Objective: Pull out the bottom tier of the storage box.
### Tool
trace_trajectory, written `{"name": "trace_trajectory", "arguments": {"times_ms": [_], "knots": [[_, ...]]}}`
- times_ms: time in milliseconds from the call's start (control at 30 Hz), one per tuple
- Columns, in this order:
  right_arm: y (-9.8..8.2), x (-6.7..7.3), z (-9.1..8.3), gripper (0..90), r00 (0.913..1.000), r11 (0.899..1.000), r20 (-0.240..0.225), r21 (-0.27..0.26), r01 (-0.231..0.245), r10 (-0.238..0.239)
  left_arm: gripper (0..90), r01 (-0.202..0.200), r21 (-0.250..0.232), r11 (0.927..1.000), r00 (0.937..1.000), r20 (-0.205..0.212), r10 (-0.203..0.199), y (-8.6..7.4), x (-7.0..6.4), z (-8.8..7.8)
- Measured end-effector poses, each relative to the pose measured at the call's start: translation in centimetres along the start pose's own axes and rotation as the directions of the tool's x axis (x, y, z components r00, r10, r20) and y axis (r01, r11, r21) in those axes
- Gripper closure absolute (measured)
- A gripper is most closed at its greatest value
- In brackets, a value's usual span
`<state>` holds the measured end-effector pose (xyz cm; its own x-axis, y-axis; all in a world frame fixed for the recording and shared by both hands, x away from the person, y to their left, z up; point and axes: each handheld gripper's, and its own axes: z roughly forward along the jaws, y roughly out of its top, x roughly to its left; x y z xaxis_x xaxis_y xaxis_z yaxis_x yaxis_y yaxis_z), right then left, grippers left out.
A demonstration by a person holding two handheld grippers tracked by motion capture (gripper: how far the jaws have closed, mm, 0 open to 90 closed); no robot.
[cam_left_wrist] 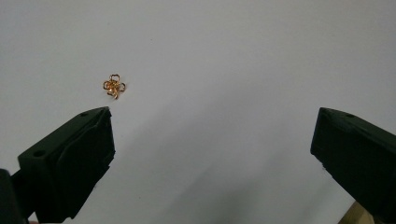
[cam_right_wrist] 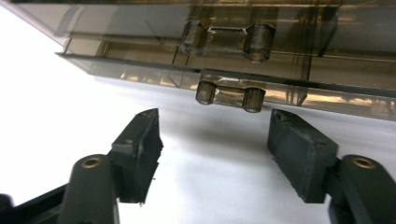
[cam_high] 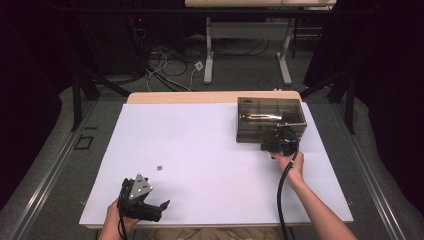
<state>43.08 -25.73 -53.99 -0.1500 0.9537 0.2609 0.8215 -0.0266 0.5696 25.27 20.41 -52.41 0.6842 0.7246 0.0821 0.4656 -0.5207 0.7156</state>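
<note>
The left gripper (cam_high: 150,202) sits at the near left of the white sheet (cam_high: 200,145), held in the person's left hand (cam_high: 117,217). In the left gripper view its 2 black jaws stand wide apart with bare sheet between them; they hold nothing and touch nothing. 1 small gold charm (cam_left_wrist: 114,86), shaped like a clover of thin wire loops, lies on the sheet just beyond the tip of the jaw at the left of that view, apart from it. In the high view the same charm (cam_high: 160,168) is a tiny speck well to the left of the smoky box and nearer the person.

The right gripper (cam_high: 280,142) is at the near edge of the smoky translucent box (cam_high: 270,120), with the person's right hand (cam_high: 292,167) behind it. In the right gripper view its 2 jaws are also spread, empty, and rest low over the sheet. Between their tips, slightly farther on, the latch (cam_right_wrist: 229,94) sticks out from the front wall of the box (cam_right_wrist: 140,70); neither jaw touches it, and the gap is small.

Counted: 2 grippers, 1 box, 1 charm, 1 white sheet on 1 wooden table (cam_high: 210,96). The box lid is down, dividers show through it, and a bright streak of reflection lies across its top. The latch shows 2 round knuckles, and a 2nd matching pair sits higher on the lid edge. A black cable (cam_high: 281,197) trails from the right gripper back along the forearm.

No brand, label or readable writing appears on the box, grippers or sheet.
</note>
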Motion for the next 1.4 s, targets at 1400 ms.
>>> {"name": "trace_trajectory", "arguments": {"times_ms": [1400], "knots": [[-0.7, -2.7, -2.3, 1.2, 0.8861, 0.899, -0.172, 0.007, 0.438, -0.43, 0.0, -0.011, 0.011, 0.9999, 0.9999, 0.007, 0.011, 0.1, 0.1, 0.1]]}}
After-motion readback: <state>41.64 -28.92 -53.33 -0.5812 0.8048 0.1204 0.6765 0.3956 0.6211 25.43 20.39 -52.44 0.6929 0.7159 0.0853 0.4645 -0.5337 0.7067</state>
